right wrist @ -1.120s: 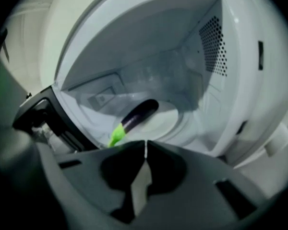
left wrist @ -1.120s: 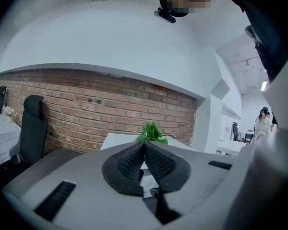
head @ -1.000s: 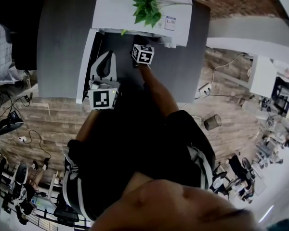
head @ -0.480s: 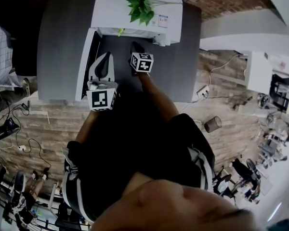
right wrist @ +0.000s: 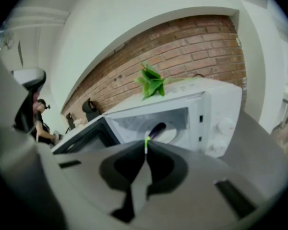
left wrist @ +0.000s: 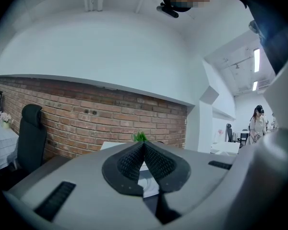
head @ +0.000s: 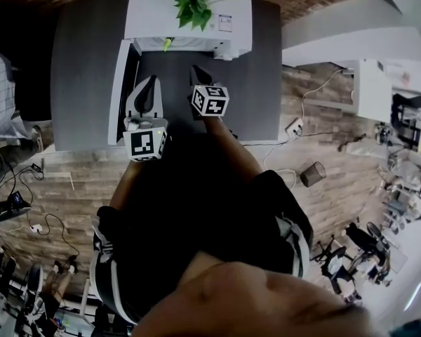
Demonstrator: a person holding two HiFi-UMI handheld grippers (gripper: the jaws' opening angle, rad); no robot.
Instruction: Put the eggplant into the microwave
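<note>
Appears past the placing step, with the eggplant (right wrist: 156, 130) lying inside the open microwave (right wrist: 221, 104), ahead of the right claw (right wrist: 145, 150) and apart from it, that claw clenched on nothing. Left claw (left wrist: 143, 145) likewise clenched and empty, the open door (head: 119, 97) just to its left. Next, probably: keep both claws clear of the opening, then swing the door shut without catching the eggplant's green stem at the near end.

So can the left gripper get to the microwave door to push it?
Probably yes. The left gripper hangs right beside the open door, with nothing between them; the right gripper is on its other side.
</note>
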